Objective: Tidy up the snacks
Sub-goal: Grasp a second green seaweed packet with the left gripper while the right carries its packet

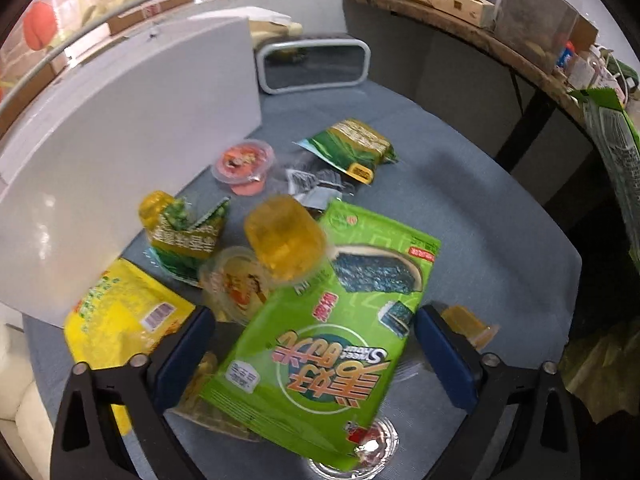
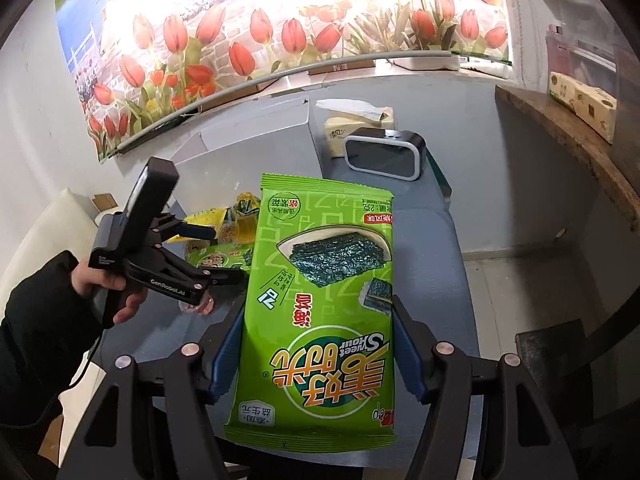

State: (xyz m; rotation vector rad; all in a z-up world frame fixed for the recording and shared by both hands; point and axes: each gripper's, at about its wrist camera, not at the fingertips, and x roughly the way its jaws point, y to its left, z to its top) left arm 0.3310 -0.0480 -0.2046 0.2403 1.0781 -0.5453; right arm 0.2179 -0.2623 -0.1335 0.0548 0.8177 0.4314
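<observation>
My right gripper (image 2: 316, 332) is shut on a green seaweed packet (image 2: 320, 280) and holds it flat above the blue-grey table (image 2: 424, 240). My left gripper (image 1: 314, 344) is open over a second green seaweed packet (image 1: 332, 344) lying on the table among the snack pile. It also shows in the right wrist view (image 2: 216, 252), hovering over the pile. Around it lie a yellow jelly cup (image 1: 284, 236), a yellow bag (image 1: 120, 320), a small green-and-yellow packet (image 1: 188, 236), a red jelly cup (image 1: 242, 164) and a dark green packet (image 1: 352, 148).
A white box (image 1: 132, 152) stands open at the left of the table. A black digital clock (image 2: 384, 152) and a tissue pack (image 2: 352, 124) sit at the far end. A wooden shelf (image 2: 580, 152) runs along the right.
</observation>
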